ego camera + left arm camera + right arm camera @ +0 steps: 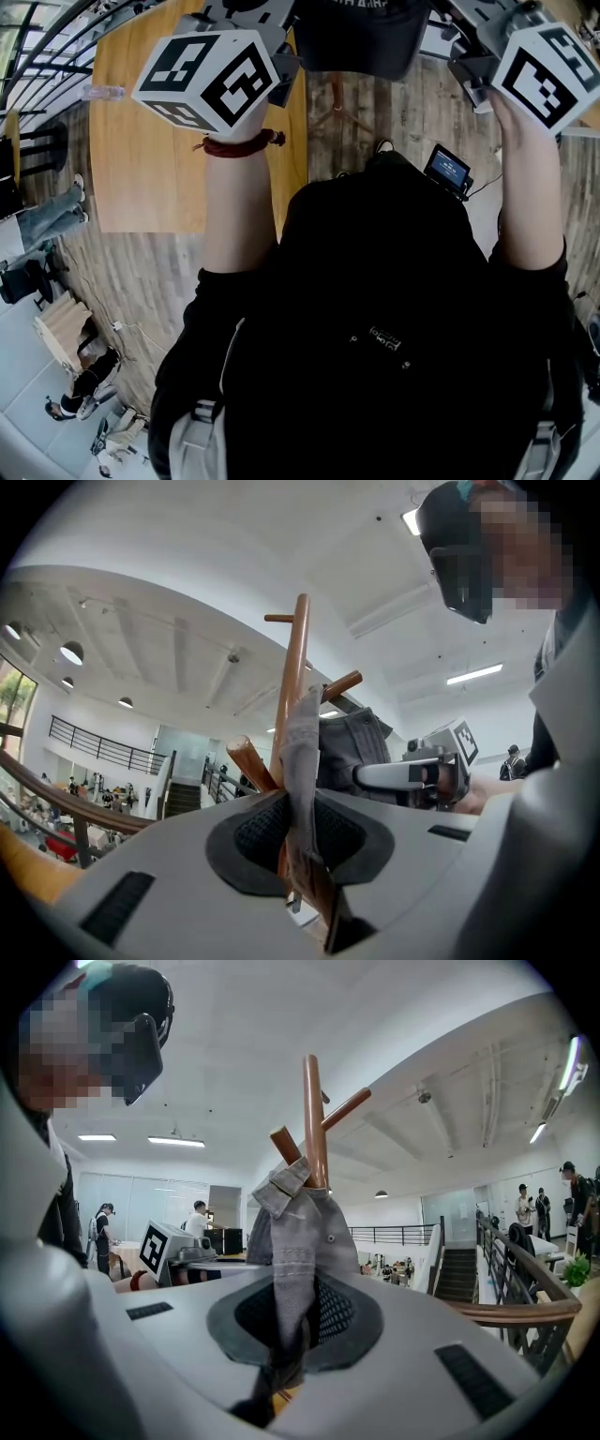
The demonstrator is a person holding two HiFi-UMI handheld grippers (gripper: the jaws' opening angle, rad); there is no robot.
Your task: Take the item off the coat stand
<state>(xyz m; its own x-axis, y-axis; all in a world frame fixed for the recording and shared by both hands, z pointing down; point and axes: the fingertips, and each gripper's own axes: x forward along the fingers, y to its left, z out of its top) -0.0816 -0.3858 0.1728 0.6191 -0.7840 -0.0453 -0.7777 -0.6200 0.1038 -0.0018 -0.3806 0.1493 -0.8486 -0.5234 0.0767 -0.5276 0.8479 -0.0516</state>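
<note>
A grey denim-like garment [305,1218] hangs on the wooden coat stand [315,1119], draped over its pole just below the angled pegs. My right gripper [284,1340] is shut on a fold of that cloth. From the other side my left gripper [305,855] is shut on another edge of the garment [352,747], close against the pole [291,667]. In the head view both marker cubes [208,77] [547,72] are raised on either side of the dark garment [361,37]; the jaws themselves are hidden there.
A wooden table [150,159] stands to the left of the stand. A small device with a lit screen [448,169] lies on the plank floor at the right. A dark railing [511,1260] and stairs [459,1274] run behind, with people far off.
</note>
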